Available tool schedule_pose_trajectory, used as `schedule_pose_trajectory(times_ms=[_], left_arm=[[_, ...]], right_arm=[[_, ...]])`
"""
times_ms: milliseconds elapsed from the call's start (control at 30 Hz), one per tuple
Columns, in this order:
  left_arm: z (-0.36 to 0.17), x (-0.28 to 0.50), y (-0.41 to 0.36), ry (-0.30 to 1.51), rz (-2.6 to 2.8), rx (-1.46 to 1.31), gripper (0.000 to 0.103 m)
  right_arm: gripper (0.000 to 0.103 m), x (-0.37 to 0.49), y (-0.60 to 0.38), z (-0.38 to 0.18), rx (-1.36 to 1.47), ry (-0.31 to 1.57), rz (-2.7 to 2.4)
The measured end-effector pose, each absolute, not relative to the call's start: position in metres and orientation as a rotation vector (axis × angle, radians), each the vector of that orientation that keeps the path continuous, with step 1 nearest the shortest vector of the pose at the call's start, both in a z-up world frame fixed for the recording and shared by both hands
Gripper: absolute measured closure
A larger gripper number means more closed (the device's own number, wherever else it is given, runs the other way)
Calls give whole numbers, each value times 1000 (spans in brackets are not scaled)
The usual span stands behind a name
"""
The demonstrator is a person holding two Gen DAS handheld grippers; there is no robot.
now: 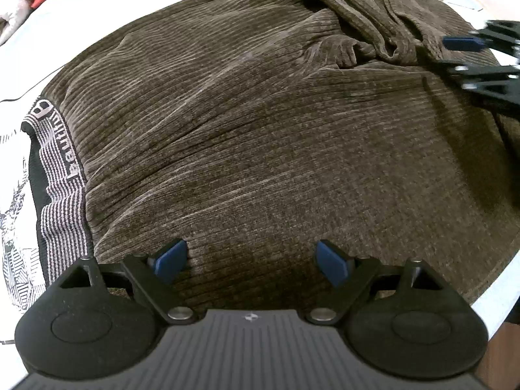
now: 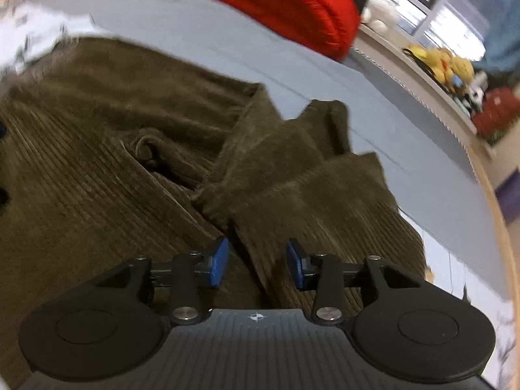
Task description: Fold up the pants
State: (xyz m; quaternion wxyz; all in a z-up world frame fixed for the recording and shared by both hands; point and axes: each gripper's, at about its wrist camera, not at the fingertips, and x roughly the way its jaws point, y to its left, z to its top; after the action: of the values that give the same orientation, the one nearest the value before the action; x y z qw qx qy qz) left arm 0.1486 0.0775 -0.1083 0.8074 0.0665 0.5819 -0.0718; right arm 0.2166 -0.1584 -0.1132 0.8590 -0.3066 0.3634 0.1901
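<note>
Brown corduroy pants [image 1: 260,130] lie spread over the bed and fill most of the left wrist view. Their striped, lettered waistband [image 1: 55,169] is at the left edge. My left gripper [image 1: 252,260] hovers open just above the cloth, with nothing between its blue pads [image 1: 170,261]. In the right wrist view the pants [image 2: 97,195] show bunched leg ends [image 2: 292,169] folded over on top. My right gripper [image 2: 256,265] is partly open above a ridge of cloth, and its pads are not pressing on it. The right gripper [image 1: 455,55] also appears blurred at the right edge of the left wrist view.
The pants rest on a light blue sheet [image 2: 195,32]. A red cloth [image 2: 286,3] lies at the far side. A white printed fabric [image 1: 13,195] sits beside the waistband. A ledge with yellow plush toys [image 2: 445,61] runs along the right, past the wooden bed edge [image 2: 500,211].
</note>
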Motion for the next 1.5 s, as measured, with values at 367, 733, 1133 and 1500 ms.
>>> schedule_pose_trajectory(times_ms=[367, 733, 1133, 1500], left_arm=[[-108, 150, 89, 1241, -193, 143, 12], [-106, 154, 76, 1245, -147, 165, 12], [-107, 152, 74, 1250, -155, 158, 12], [-81, 121, 128, 1160, -104, 43, 22]], right_arm=[[96, 240, -230, -61, -398, 666, 211], [96, 168, -579, -41, 377, 615, -454], [97, 148, -654, -110, 472, 886, -738], [63, 137, -604, -65, 366, 838, -848]])
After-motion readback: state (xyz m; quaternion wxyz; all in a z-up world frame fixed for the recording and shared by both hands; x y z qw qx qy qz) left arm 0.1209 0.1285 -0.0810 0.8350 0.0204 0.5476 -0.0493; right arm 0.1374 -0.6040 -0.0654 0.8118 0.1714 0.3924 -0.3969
